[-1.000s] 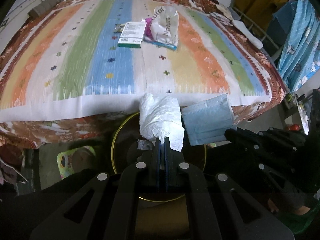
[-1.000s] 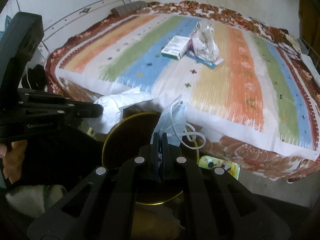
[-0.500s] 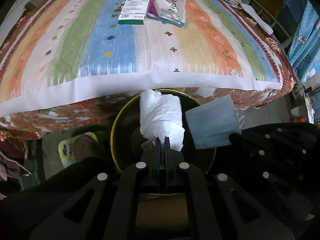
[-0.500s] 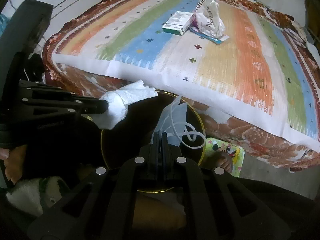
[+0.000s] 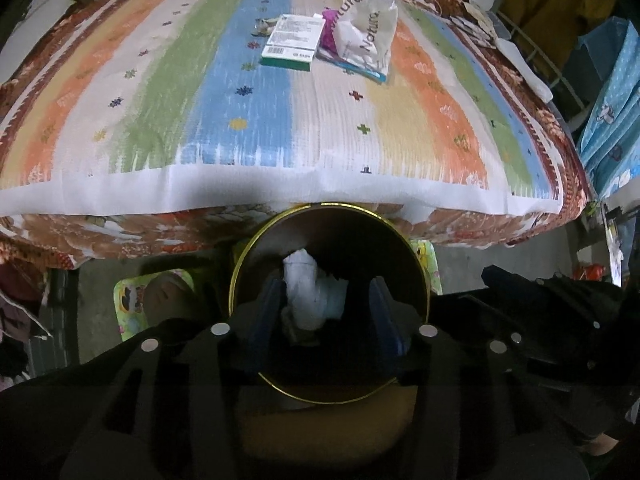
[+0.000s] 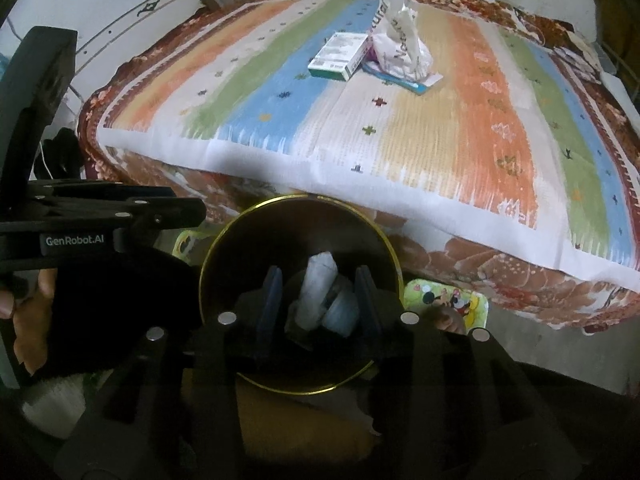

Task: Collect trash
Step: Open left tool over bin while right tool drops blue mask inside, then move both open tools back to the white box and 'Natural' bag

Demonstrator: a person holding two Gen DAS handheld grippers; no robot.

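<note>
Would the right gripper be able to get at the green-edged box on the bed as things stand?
Probably yes: the right gripper is open and empty above the bin, and the striped bedspread toward the box shows nothing in between.

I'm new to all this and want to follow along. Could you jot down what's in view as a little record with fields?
left gripper: open, over the bin
right gripper: open, over the bin
bin: dark, gold rim, beside the bed
in bin: white tissue wad, blue face mask
on bed: green-white box, white plastic bag
</note>
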